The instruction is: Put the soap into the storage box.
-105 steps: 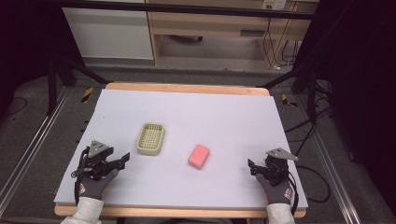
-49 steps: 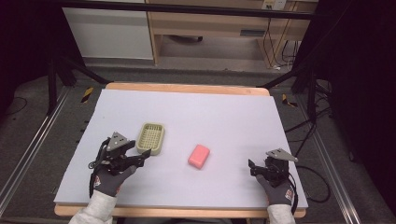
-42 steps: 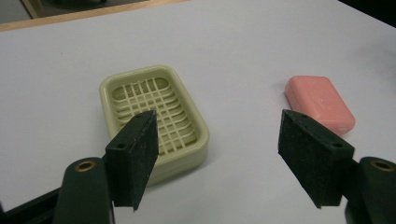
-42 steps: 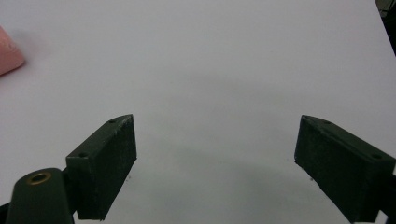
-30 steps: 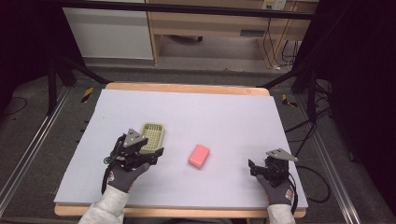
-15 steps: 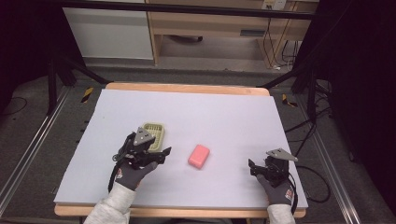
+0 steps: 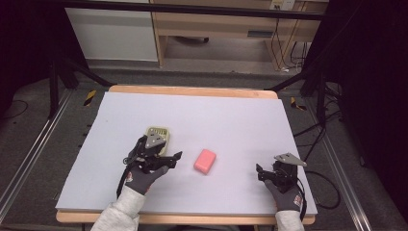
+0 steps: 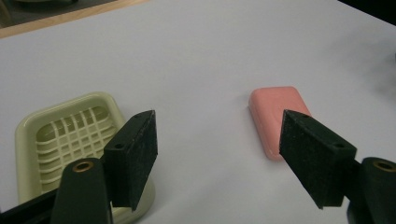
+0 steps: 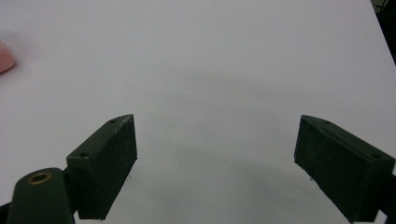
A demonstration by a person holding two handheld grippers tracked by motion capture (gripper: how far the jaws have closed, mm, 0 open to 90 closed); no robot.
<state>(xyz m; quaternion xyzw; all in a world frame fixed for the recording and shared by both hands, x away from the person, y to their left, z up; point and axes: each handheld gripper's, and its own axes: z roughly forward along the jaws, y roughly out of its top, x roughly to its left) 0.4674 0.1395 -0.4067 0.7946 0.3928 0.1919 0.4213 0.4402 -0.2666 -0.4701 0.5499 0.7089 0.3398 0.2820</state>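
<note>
A pink bar of soap (image 7: 205, 160) lies flat near the middle of the white table (image 7: 216, 115). A pale yellow-green soap dish (image 7: 158, 131) with a slotted floor sits to its left. My left gripper (image 7: 172, 160) hovers over the near end of the dish, pointing toward the soap, jaws open and empty. In the left gripper view the dish (image 8: 70, 135) lies behind the left jaw and the soap (image 8: 273, 105) just beyond the right jaw, with my left gripper (image 8: 217, 121) spread over bare table. My right gripper (image 7: 262, 173) rests open near the front right; (image 9: 215, 121) nothing is between its jaws.
The table's wooden rim (image 7: 192, 90) runs along the far side. Metal rails, cables and a stand's legs surround the table on the floor. An edge of the soap (image 9: 4, 56) shows at the far left of the right gripper view.
My left hand has travelled from the front left corner rightward, over the near end of the soap dish and closer to the soap. The right hand, the soap and the dish have stayed put.
</note>
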